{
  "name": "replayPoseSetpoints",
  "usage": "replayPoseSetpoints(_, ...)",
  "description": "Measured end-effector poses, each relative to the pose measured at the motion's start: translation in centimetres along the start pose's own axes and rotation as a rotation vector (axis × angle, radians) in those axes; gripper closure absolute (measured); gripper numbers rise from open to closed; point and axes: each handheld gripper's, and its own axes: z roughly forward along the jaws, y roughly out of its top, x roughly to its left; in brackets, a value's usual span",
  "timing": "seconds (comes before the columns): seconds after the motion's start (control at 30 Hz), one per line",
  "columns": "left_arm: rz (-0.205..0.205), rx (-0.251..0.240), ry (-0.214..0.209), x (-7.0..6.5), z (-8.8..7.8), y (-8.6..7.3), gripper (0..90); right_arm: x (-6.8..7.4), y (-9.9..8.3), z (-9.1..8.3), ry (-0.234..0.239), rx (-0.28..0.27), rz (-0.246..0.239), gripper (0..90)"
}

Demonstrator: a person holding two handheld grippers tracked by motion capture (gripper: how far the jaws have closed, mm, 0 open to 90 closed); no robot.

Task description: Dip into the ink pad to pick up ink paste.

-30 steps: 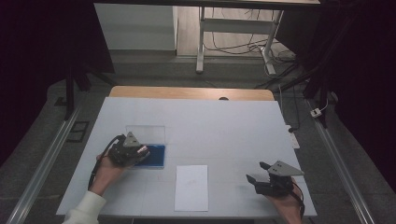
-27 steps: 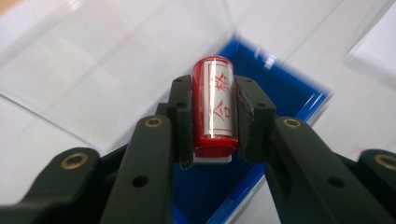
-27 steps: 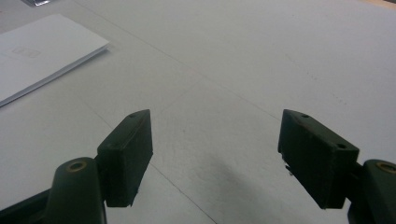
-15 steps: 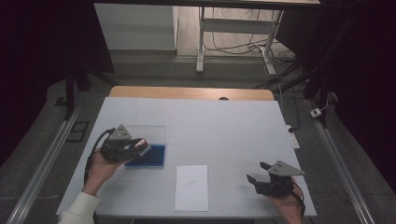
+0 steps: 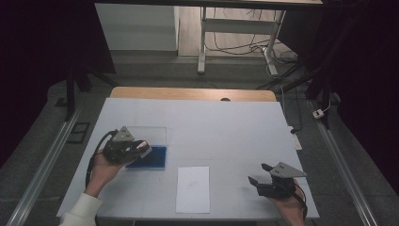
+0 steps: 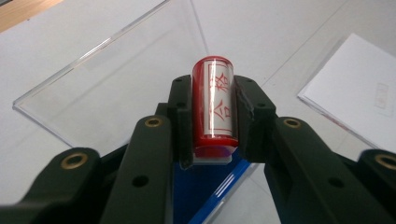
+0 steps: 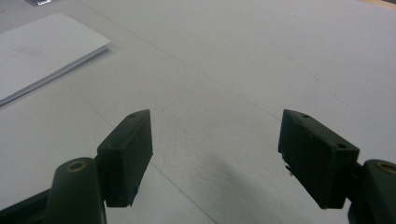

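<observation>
Two hand-held grippers: left (image 6: 212, 135) pinches the red stamp (image 6: 213, 107), probably bound for the paper (image 5: 193, 188); right (image 7: 219, 154) waits spread.

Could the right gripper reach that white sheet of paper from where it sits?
Probably yes. The right gripper has its jaws open with nothing between them, and only bare table lies between it and the white paper beside it.
</observation>
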Motion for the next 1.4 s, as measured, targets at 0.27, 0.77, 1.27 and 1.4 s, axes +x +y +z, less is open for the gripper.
replayPoseSetpoints(0.27, 0.003, 0.03, 0.002, 0.1, 0.8, -0.3, 70.1, 0.1, 0.0, 0.0, 0.006, 0.0, -0.001, 25.5)
replayPoseSetpoints(0.77, 0.024, 0.081, 0.017, -0.2, 2.8, -0.6, 70.1, 0.1, 0.0, -0.3, 0.004, -0.011, -0.003, 25.7)
replayPoseSetpoints(1.27, 0.042, 0.108, 0.0, -0.2, 4.1, -0.5, 70.1, 0.3, -0.2, -0.4, -0.001, 0.004, -0.007, 25.6)
replayPoseSetpoints(1.4, 0.055, 0.115, 0.011, -0.4, 4.2, -0.4, 70.0, 0.4, -0.2, -0.3, 0.009, 0.004, -0.009, 25.6)
